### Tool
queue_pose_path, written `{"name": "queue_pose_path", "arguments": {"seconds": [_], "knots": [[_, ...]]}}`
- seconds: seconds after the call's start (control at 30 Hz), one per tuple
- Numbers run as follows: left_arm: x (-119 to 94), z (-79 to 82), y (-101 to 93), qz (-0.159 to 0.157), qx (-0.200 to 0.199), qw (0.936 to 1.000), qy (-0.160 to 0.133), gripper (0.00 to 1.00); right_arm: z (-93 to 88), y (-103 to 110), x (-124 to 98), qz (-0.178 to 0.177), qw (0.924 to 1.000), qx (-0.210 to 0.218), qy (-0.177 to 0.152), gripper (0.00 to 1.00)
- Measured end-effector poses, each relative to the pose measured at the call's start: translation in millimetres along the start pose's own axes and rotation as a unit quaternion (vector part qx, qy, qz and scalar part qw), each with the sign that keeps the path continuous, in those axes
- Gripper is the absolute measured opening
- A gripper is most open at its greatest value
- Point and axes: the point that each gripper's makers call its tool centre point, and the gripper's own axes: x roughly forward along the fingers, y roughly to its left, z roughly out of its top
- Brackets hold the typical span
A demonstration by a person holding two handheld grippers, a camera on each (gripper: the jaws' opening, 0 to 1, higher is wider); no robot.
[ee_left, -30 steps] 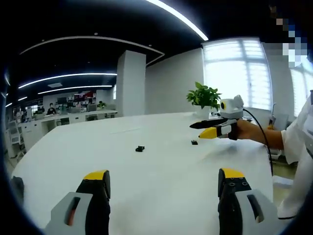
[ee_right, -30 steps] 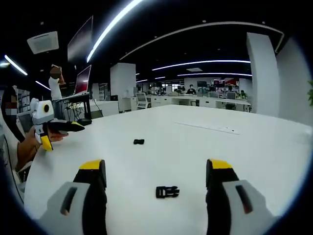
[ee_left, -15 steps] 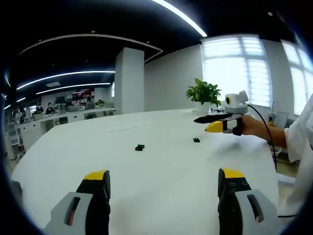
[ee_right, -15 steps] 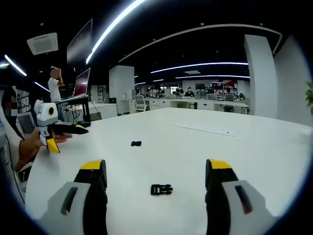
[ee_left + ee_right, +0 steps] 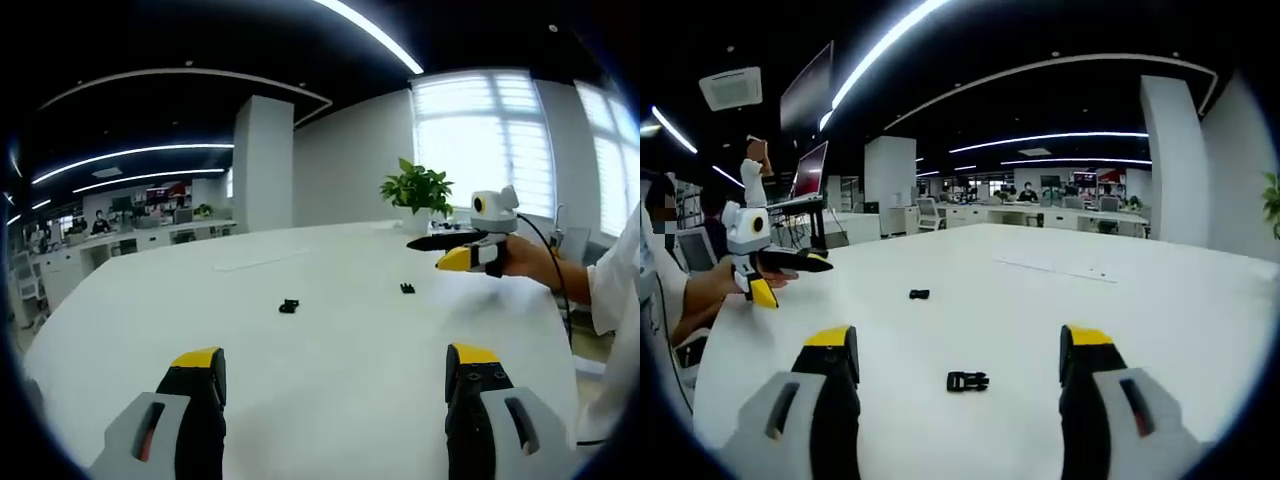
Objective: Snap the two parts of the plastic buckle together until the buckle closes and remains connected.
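Two small black buckle parts lie apart on the white table (image 5: 330, 330). One part (image 5: 289, 306) lies near the middle, also seen as the farther part (image 5: 919, 294) in the right gripper view. The other part (image 5: 407, 289) lies close in front of my right gripper (image 5: 442, 251), and shows as the wider part (image 5: 967, 381) between that gripper's own jaws. My left gripper (image 5: 333, 362) is open and holds nothing. My right gripper (image 5: 960, 345) is open too, hovering above the table. A hand holds the left gripper (image 5: 788, 276) at the table's edge.
A potted green plant (image 5: 418, 193) stands at the table's far edge by the windows. A pale strip (image 5: 1058, 266) lies flat on the table. A person's white sleeve (image 5: 612, 300) is on the right. Office desks and a column (image 5: 262, 165) stand beyond.
The right gripper has drifted a little to the right and up in the left gripper view. Both cameras shifted slightly; the buckle parts lie where they were.
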Motion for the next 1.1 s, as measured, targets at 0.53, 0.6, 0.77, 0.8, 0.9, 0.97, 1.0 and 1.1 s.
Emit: {"name": "queue_pose_path", "arguments": {"seconds": [0.53, 0.6, 0.77, 0.8, 0.9, 0.97, 1.0, 1.1], "knots": [[28.1, 11.6, -13.0, -0.031, 0.026, 0.9992, 0.002, 0.91, -4.5, -13.0, -22.1, -0.023, 0.9997, 0.009, -0.009, 0.8], [32.2, 14.5, -16.4, -0.035, 0.026, 0.999, 0.0, 0.91, -6.3, -13.7, -24.2, -0.026, 0.9996, 0.006, -0.005, 0.8], [39.0, 17.8, -22.3, -0.042, 0.024, 0.9988, -0.005, 0.91, -7.8, -13.7, -28.2, -0.027, 0.9996, -0.002, -0.001, 0.79], [41.1, 18.1, -23.7, -0.043, 0.025, 0.9987, -0.005, 0.91, -7.6, -13.7, -29.2, -0.027, 0.9996, -0.003, -0.002, 0.79], [46.0, 19.2, -26.0, -0.046, 0.028, 0.9985, -0.004, 0.91, -7.1, -14.0, -31.4, -0.029, 0.9996, -0.004, -0.004, 0.79], [48.0, 21.2, -27.8, -0.049, 0.029, 0.9984, -0.006, 0.91, -7.3, -13.4, -32.9, -0.029, 0.9996, -0.002, -0.005, 0.79], [48.6, 22.0, -28.3, -0.049, 0.029, 0.9983, -0.007, 0.9, -7.5, -13.2, -33.5, -0.029, 0.9996, -0.001, -0.006, 0.79], [51.2, 25.5, -28.3, -0.049, 0.033, 0.9982, -0.011, 0.9, -8.2, -12.4, -34.9, -0.029, 0.9995, 0.0, -0.007, 0.79]]}}
